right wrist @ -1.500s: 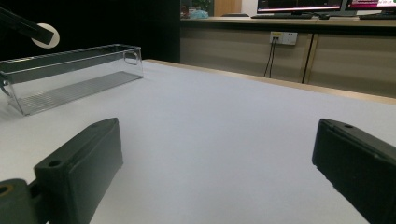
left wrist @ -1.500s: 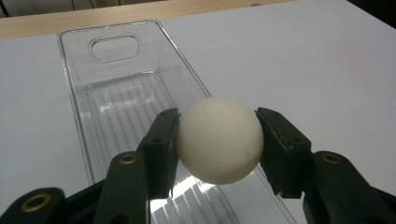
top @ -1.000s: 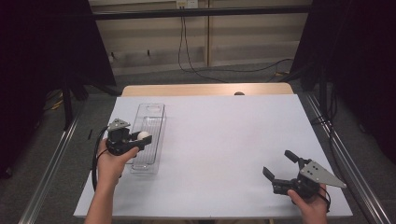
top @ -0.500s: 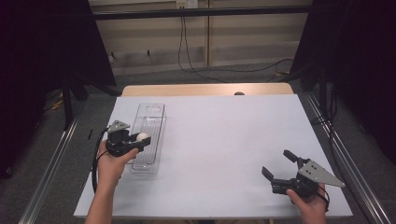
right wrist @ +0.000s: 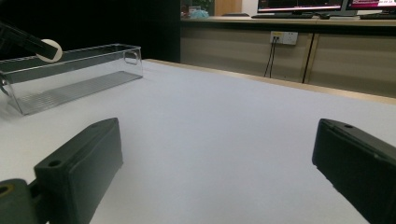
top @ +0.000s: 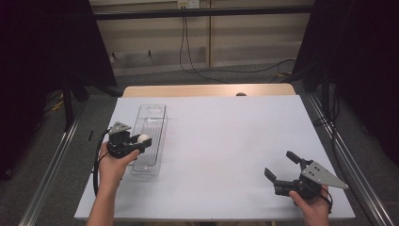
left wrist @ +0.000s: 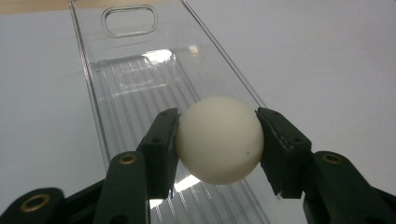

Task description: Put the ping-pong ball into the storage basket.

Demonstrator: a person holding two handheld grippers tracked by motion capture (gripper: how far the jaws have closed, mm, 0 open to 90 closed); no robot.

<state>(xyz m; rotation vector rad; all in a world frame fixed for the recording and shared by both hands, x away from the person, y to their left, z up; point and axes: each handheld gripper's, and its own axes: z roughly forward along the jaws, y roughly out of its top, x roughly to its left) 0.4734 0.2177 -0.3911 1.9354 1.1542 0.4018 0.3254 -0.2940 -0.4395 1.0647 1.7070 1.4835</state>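
Cream-white, the small round ball sits clamped between your left gripper's pads, held above the long clear plastic tray. Your right gripper rests wide open and empty, well apart. You seem mid-placement: next, lower the ball onto the ribbed floor, then release.

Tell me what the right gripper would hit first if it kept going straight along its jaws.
Probably nothing: the right gripper, jaws open, points across bare white table. The clear plastic tray lies off to the side, out of line.
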